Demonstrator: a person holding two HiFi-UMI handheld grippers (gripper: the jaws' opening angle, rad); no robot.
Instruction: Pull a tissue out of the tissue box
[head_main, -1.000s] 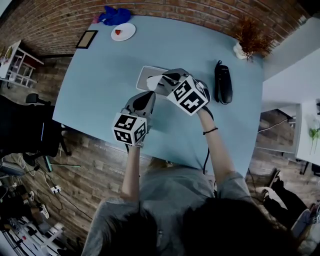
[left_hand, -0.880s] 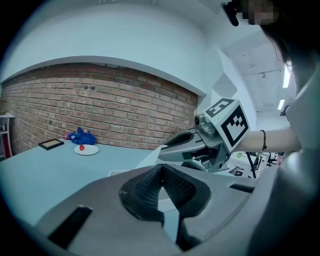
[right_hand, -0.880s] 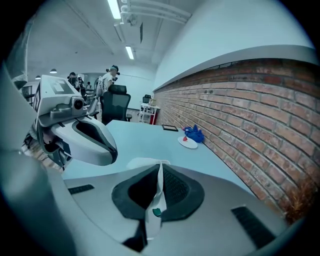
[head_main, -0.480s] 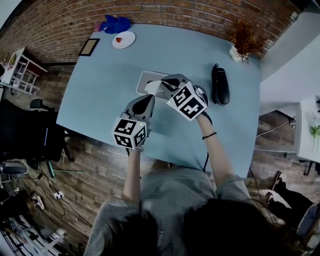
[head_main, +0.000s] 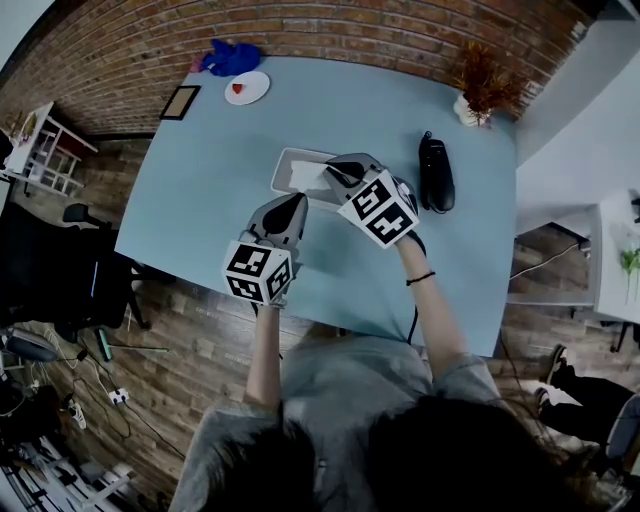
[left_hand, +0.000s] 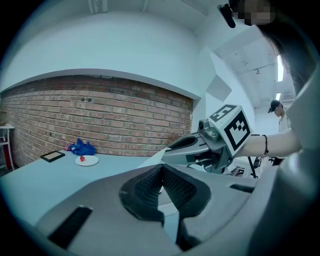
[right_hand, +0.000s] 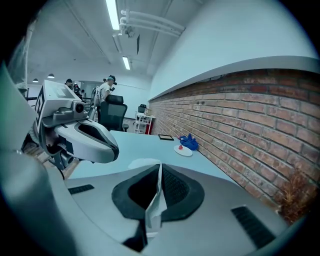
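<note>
The pale grey tissue box (head_main: 293, 172) lies flat near the middle of the light blue table (head_main: 200, 180). My right gripper (head_main: 335, 172) is over the box's right end, shut on a white tissue (right_hand: 156, 200) that stands as a thin folded strip between its pads. From the left gripper view the tissue (left_hand: 154, 160) shows as a white peak under the right gripper (left_hand: 192, 150). My left gripper (head_main: 290, 206) hovers just in front of the box, shut with nothing between its pads (left_hand: 150, 187). In the right gripper view the left gripper (right_hand: 82, 137) hangs at the left.
A black handset (head_main: 435, 175) lies right of the box and a dried plant in a pot (head_main: 478, 85) stands at the back right. At the back left are a white plate (head_main: 246, 87), a blue cloth (head_main: 230, 58) and a dark picture frame (head_main: 180, 101).
The head view has shifted a little. Both grippers stay in nearly the same places by the box, the right one still clamped on the tissue.
</note>
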